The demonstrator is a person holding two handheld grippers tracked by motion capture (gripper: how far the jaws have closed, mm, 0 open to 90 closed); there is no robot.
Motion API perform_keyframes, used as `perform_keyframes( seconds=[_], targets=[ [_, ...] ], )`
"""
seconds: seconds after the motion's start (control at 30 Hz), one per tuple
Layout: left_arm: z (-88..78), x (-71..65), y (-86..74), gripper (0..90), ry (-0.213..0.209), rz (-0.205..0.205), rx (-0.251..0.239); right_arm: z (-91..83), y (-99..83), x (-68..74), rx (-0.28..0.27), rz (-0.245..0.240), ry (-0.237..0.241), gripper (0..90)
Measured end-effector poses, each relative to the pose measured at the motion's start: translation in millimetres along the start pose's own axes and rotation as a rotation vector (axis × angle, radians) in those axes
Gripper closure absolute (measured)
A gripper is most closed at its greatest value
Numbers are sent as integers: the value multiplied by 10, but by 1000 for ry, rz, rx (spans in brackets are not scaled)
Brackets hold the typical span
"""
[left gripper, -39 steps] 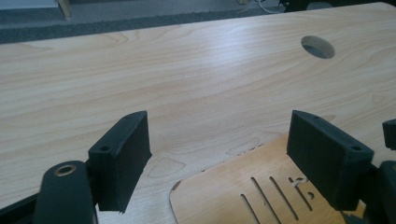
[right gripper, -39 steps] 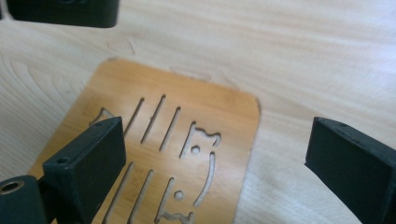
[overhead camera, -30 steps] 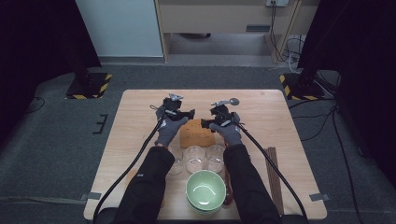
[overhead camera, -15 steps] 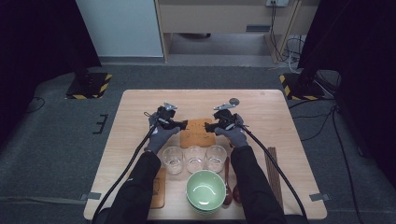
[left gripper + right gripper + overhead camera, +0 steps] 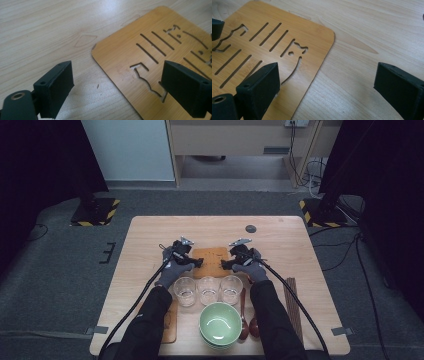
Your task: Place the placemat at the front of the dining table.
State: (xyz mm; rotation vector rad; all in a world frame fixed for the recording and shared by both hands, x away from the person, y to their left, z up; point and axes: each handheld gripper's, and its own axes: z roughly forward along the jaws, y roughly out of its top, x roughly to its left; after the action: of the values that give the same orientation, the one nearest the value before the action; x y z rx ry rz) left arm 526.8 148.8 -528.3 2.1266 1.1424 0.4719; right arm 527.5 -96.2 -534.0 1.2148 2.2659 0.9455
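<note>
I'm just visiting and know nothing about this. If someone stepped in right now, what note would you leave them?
Left gripper: open, jaws have just been opening, nothing clamped between them.
Right gripper: open, holding nothing.
Bamboo trivet: lying flat on the table, between the grippers, behind three glasses.
Done: trivet appears set down and let go.
Left: probably draw both grippers away from its edges; the green bowl and spoons wait nearer the person.

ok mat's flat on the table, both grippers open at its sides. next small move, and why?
Probably lift both grippers straight up and back. The bamboo mat lies flat on the table. The left gripper, whose jaws have just been opening, and the right gripper stand wide open, holding nothing.
</note>
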Motion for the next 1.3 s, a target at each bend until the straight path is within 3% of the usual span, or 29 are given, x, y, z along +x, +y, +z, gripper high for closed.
perform_keyframes(
  seconds=[0.3, 0.7, 0.83, 1.3],
  targets=[
    [18, 0, -31, 80, -6, 18, 31, 17, -41, 7, 9, -10, 9, 66],
    [8, 35, -58, 61, -14, 33, 38, 26, -61, 5, 15, -1, 12, 65],
    [10, 46, -80, 60, -29, 16, 37, 27, -64, 5, 14, -1, 12, 63],
    [71, 74, -19, 30, 5, 32, 32, 57, -66, -14, -2, 20, -3, 44]
  ],
)
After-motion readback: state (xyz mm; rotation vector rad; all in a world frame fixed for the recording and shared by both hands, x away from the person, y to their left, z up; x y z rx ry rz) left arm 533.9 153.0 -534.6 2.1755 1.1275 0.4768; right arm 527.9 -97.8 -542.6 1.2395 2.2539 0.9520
